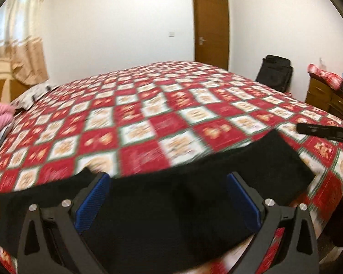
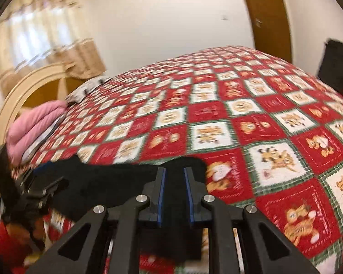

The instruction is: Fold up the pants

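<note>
Black pants [image 1: 171,196] lie folded in a wide band across the near edge of the bed. My left gripper [image 1: 167,182] is open, its blue pads spread wide above the middle of the pants. The right gripper's finger [image 1: 324,132] shows at the right of the left wrist view. In the right wrist view my right gripper [image 2: 175,175] has its jaws close together around the pants' right end [image 2: 116,182]; black cloth lies between the pads. The left gripper [image 2: 38,189] shows at the left there.
The bed has a red, white and green checked quilt [image 1: 162,105]. A pink folded blanket [image 2: 32,125] lies by the headboard [image 2: 22,91]. A black suitcase [image 1: 274,73] and a wooden dresser [image 1: 322,93] stand to the right. A brown door [image 1: 211,27] is behind.
</note>
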